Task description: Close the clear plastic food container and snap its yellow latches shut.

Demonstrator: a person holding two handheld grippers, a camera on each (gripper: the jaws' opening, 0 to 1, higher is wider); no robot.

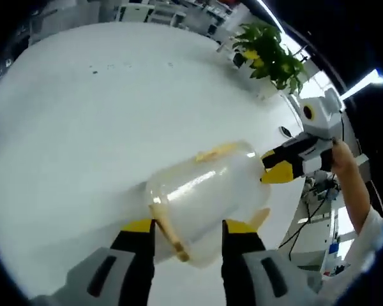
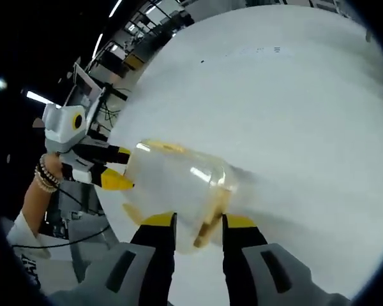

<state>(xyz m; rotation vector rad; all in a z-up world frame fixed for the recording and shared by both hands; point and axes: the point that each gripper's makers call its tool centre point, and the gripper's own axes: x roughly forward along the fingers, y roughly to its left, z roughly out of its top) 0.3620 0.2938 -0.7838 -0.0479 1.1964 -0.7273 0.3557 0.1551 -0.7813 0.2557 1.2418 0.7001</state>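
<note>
Left claw (image 1: 186,239): yellow-tipped jaws stand part open on either side of one end of the clear plastic food container with yellow latches (image 1: 207,191); whether the pads press the walls cannot be told.
Right claw (image 2: 198,233): jaws likewise part open, bracketing the opposite end of the same container (image 2: 175,185); firm contact cannot be confirmed. This claw also appears in the left gripper view (image 1: 284,167), its tip at the far end of the container.
Container position: between the two claws, tilted on its side, over the round white tabletop (image 1: 83,121); whether it rests on the surface or is lifted clear cannot be told.
Container appearance: translucent, rounded body with bright glare streaks. One yellow latch (image 1: 169,233) lies between the left jaws; another (image 2: 207,223) lies between the right jaws. Both appear loose, not snapped.
Step in hand: steadying the container from both ends, judged as preparation for latching.
Next move: seat the lid squarely, then press each latch flat against the wall while the other claw braces.
</note>
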